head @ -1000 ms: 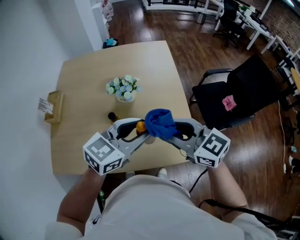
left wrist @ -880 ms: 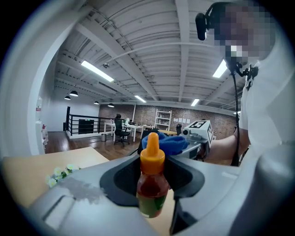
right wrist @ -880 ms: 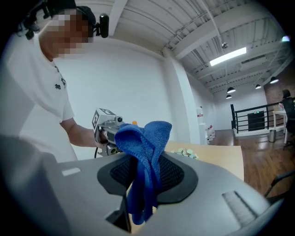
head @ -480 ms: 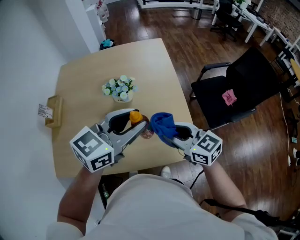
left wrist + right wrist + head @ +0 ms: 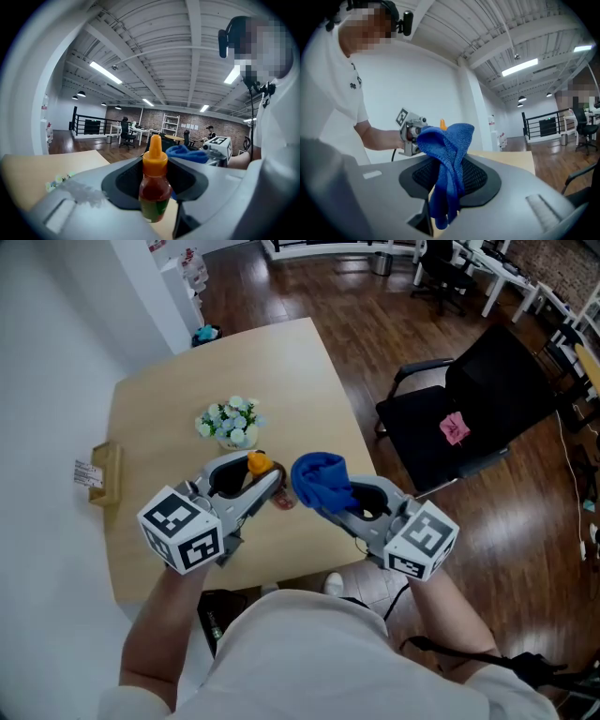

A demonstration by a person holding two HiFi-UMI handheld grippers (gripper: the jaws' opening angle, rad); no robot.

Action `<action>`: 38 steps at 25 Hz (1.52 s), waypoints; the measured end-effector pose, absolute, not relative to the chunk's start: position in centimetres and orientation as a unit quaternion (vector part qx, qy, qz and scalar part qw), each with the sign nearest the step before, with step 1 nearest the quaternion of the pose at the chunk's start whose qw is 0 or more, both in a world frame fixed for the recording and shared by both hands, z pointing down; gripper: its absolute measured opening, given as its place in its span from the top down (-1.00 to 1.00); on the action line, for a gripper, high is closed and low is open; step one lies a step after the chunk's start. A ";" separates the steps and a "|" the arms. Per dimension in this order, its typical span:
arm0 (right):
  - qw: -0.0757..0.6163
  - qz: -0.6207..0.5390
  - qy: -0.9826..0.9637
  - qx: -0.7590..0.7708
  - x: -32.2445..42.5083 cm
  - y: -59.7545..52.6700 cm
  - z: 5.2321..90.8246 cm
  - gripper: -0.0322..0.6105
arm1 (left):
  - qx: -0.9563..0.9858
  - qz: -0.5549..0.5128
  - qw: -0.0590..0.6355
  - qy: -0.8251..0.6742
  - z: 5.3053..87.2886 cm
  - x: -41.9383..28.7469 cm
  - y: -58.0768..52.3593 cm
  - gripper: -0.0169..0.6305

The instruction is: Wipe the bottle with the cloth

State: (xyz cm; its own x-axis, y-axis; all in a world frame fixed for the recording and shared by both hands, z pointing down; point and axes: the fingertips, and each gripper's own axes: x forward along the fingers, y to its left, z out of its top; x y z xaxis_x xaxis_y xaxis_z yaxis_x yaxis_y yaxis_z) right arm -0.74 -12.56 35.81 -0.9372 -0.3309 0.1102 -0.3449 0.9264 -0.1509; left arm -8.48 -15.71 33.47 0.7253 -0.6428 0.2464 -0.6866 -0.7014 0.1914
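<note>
A small sauce bottle (image 5: 153, 187) with an orange cap (image 5: 257, 463) and reddish contents stands upright between the jaws of my left gripper (image 5: 267, 491), which is shut on it and holds it above the table. My right gripper (image 5: 323, 507) is shut on a bunched blue cloth (image 5: 319, 481), which sticks up from its jaws (image 5: 446, 178). In the head view the cloth hangs just right of the bottle, a small gap between them. The left gripper view shows the blue cloth (image 5: 189, 153) behind the bottle.
A square wooden table (image 5: 159, 418) lies below, with a small pot of white and blue flowers (image 5: 228, 422) behind the grippers. A wooden holder with a card (image 5: 97, 474) sits at the table's left edge. A black chair (image 5: 478, 418) with a pink item stands to the right.
The bottle and left gripper have shifted left and away from the cloth. The cloth no longer covers the bottle's cap. Both grippers stay lifted over the table.
</note>
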 end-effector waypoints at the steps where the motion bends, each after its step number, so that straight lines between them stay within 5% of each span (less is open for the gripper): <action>1: 0.031 0.074 -0.982 0.169 -1.1 -12.3 34.7 0.52 | 0.918 0.080 0.137 -0.363 33.6 -8.4 -15.9 0.45; 21: 0.114 0.081 -0.971 0.192 0.0 -11.4 42.6 0.52 | 0.915 0.060 0.121 -0.380 29.6 -7.5 -16.3 0.45; 38: 0.114 -0.020 -0.976 0.183 -5.8 -8.6 36.0 0.52 | 0.913 0.059 0.117 -0.387 29.2 -6.2 -16.5 0.45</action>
State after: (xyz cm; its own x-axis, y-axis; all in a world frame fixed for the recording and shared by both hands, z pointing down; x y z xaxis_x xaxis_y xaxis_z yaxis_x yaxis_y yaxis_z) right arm -5.76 -8.59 36.00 -0.9070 -0.3618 0.2153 -0.3529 0.9322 0.0802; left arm -6.17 -16.54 29.23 0.6933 -0.6931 0.1974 -0.7205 -0.6730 0.1674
